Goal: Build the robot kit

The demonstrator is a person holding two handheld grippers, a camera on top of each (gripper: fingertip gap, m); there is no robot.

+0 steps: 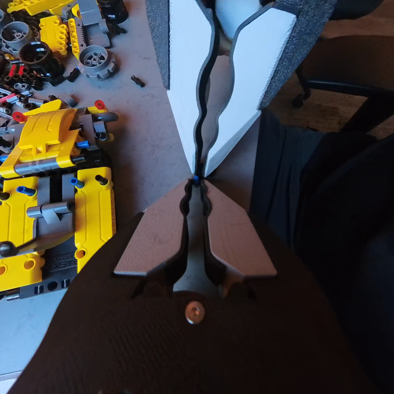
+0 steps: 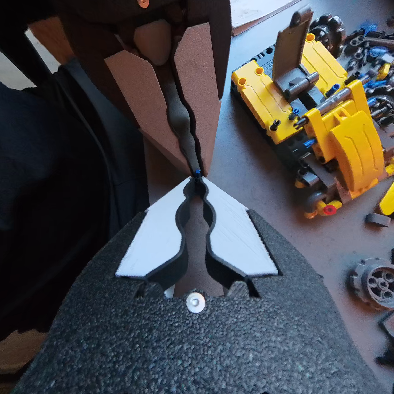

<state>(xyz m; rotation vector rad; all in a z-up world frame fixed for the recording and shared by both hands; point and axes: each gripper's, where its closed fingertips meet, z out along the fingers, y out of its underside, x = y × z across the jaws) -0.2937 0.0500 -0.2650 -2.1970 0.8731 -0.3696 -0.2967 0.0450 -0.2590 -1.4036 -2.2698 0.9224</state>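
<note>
Left gripper [image 1: 196,185], brown fingers: closed on blue pin [image 1: 196,179]. Right gripper [image 2: 196,181], white fingers: closed on black connector [image 2: 196,186]. 2 grippers meet tip to tip above table edge [image 1: 234,187]; pieces touching. Yellow brick vehicle [image 1: 57,191] beside, untouched; loose wheel hub [image 2: 378,284] nearby.

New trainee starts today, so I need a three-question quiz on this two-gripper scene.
1. True or false: both grippers meet tip to tip on one small blue and black pin.
2. Which gripper has white fingers? A) left gripper B) right gripper
3. Fill in: the nearest large build on the grey table is a ____ brick vehicle.

Key: 1 true; 2 B; 3 yellow
</note>
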